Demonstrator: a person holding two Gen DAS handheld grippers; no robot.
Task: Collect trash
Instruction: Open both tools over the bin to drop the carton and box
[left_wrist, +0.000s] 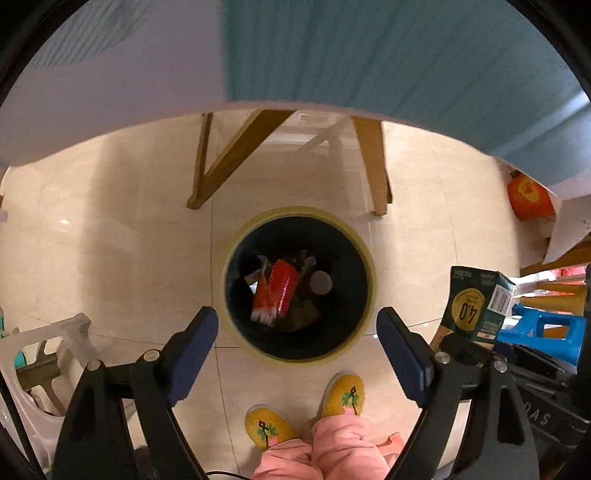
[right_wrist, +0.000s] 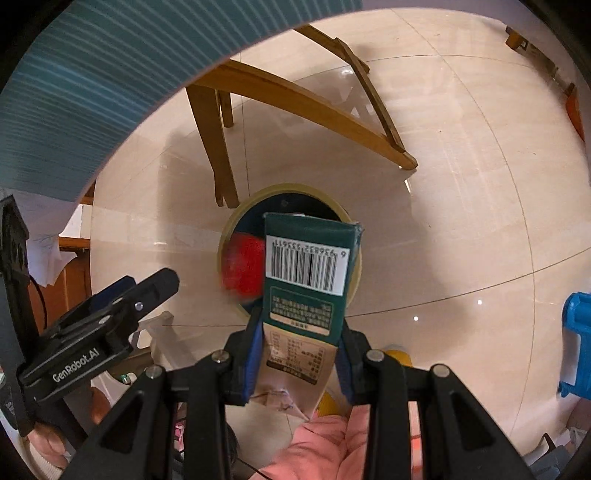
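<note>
1. Left wrist view: the trash bin (left_wrist: 299, 284) stands on the floor (left_wrist: 110, 229), directly below both grippers.
2. Green carton (right_wrist: 308, 280) hangs above the bin's rim, clamped in the right gripper (right_wrist: 299, 354) fingers; released off-centre, it may strike the rim and fall outside.
3. Red wrapper (left_wrist: 275, 291) lies inside the bin; left gripper (left_wrist: 297, 354) fingers stand apart, empty.

right gripper (right_wrist: 301, 354) clamping green carton (right_wrist: 308, 273) (barcode up), above bin (right_wrist: 236, 225)
</note>
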